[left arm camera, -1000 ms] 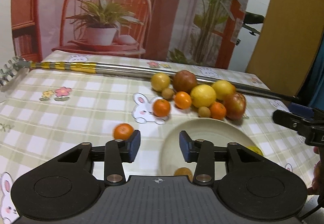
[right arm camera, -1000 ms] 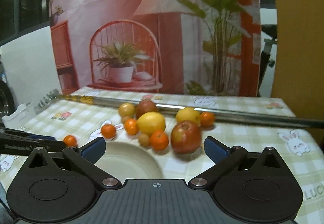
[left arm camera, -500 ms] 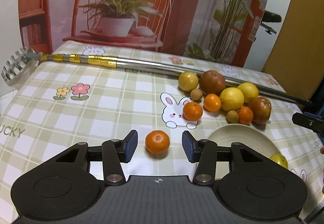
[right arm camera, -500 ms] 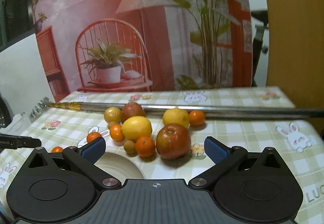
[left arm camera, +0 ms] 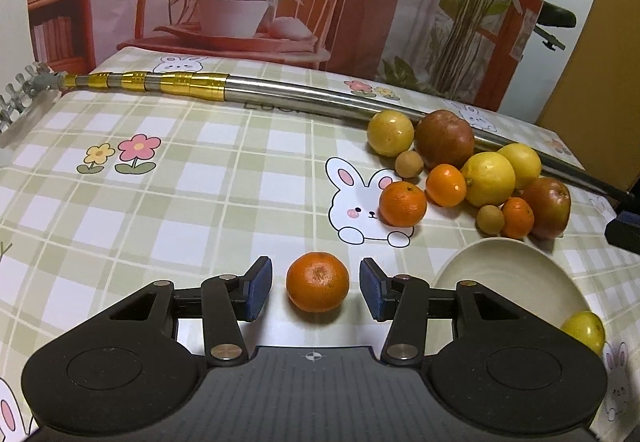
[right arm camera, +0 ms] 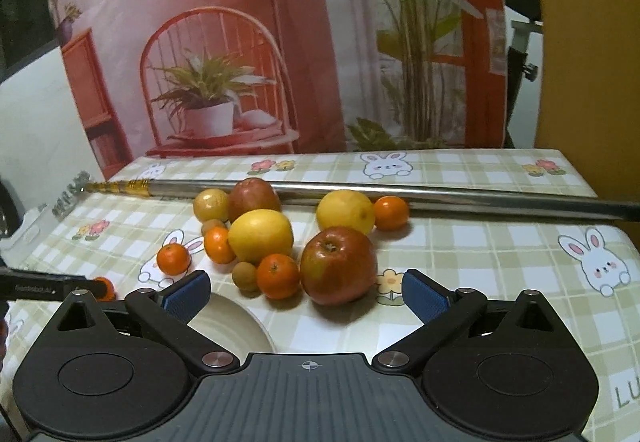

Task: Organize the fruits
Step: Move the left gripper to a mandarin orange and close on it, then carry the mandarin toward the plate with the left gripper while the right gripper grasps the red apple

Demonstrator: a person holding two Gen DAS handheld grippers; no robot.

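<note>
While the left gripper (left arm camera: 316,288) stood unclenched astride a lone tangerine (left arm camera: 317,281), pads clear of its skin, the plate (left arm camera: 516,274) lay to its right; an off-centre squeeze could roll that round fruit away. Ahead of the right gripper (right arm camera: 306,294), spread wide and empty, a nudged red apple (right arm camera: 338,264) might scatter the pile

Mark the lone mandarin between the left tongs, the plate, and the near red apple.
lone mandarin (left arm camera: 317,281), left wrist view, middle of its top, by the stem scar.
plate (left arm camera: 500,262), left wrist view, bare far inner wall.
near red apple (right arm camera: 338,265), right wrist view, middle of its front.
</note>
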